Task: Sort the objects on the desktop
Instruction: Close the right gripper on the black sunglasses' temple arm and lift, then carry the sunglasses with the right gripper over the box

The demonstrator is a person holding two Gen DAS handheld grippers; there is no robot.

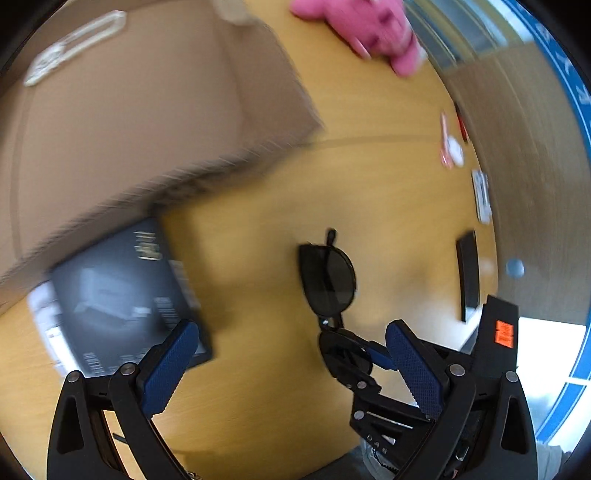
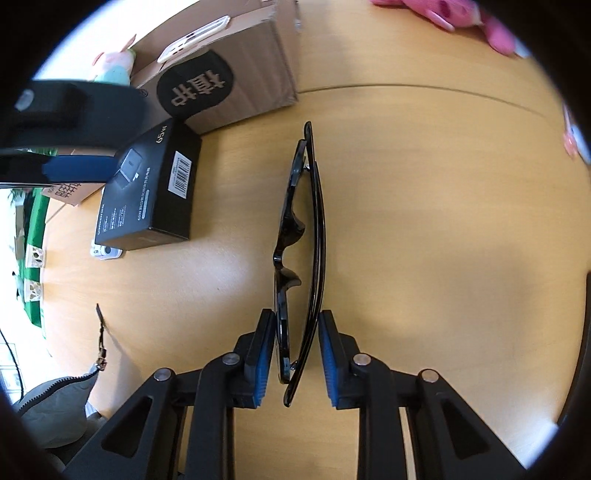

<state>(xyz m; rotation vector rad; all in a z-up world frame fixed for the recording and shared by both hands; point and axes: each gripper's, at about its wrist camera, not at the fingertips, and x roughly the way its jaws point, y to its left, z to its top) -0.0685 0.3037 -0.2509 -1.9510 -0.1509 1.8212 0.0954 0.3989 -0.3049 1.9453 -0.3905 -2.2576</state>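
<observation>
Folded black sunglasses [image 2: 300,229] stand on edge between the blue pads of my right gripper [image 2: 297,343], which is shut on one end of them over the wooden desk [image 2: 424,221]. The left wrist view shows the same sunglasses [image 1: 330,280] with the right gripper [image 1: 373,356] clamped on their near end. My left gripper [image 1: 291,336] hangs open to their left with nothing between its fingers. Its left finger [image 1: 170,365] overlaps a black product box [image 1: 122,295]. The right wrist view shows the left gripper's finger [image 2: 77,166] above that black box [image 2: 155,192].
A brown cardboard box [image 2: 251,74] stands behind the black box, with a white object [image 2: 195,37] on top. A pink plush toy [image 1: 369,29] lies at the far edge. Small items [image 1: 452,147], a white one [image 1: 482,195] and a black slab [image 1: 469,273] line the desk's right edge.
</observation>
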